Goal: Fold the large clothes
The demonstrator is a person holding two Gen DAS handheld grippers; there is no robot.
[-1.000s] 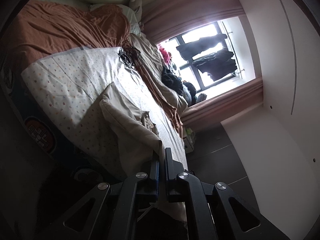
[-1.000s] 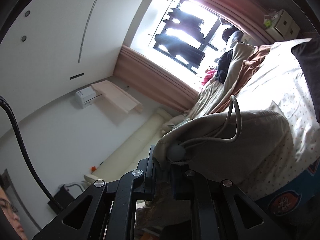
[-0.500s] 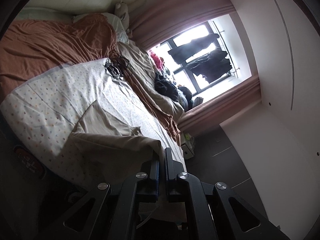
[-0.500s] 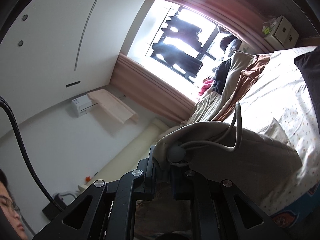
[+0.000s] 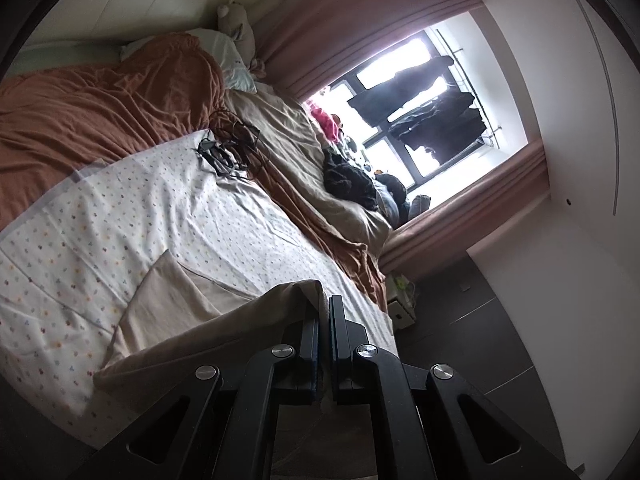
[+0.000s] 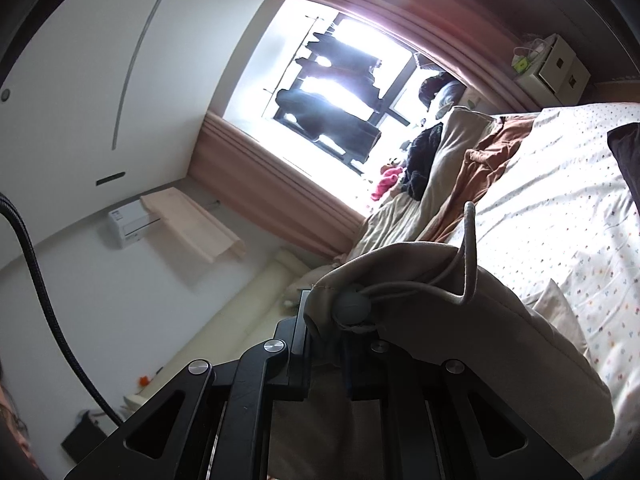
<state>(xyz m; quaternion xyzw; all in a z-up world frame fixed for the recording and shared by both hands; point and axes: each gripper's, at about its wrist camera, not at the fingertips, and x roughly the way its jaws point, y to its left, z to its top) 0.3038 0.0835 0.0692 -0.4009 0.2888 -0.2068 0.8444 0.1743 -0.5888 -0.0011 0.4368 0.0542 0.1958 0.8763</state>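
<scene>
A large beige garment (image 5: 188, 320) lies partly on the bed's dotted white sheet (image 5: 160, 208). My left gripper (image 5: 324, 304) is shut on one edge of it and holds that edge taut above the bed. In the right wrist view the same beige garment (image 6: 480, 320) drapes over my right gripper (image 6: 324, 312), which is shut on its hem by a grey cord stopper (image 6: 351, 308) and drawstring (image 6: 468, 248). The cloth hides the right fingertips.
A rust-brown blanket (image 5: 100, 112) and a beige duvet (image 5: 288, 140) lie on the bed. A tangle of black cables (image 5: 228, 148) sits on the sheet. Dark clothes (image 5: 348, 180) are piled near the window. A dark item (image 6: 626, 152) lies at the sheet's right edge.
Both grippers have lifted and pulled the beige garment, which now stretches flatter across the sheet. The views have swung toward the bed head and window.
</scene>
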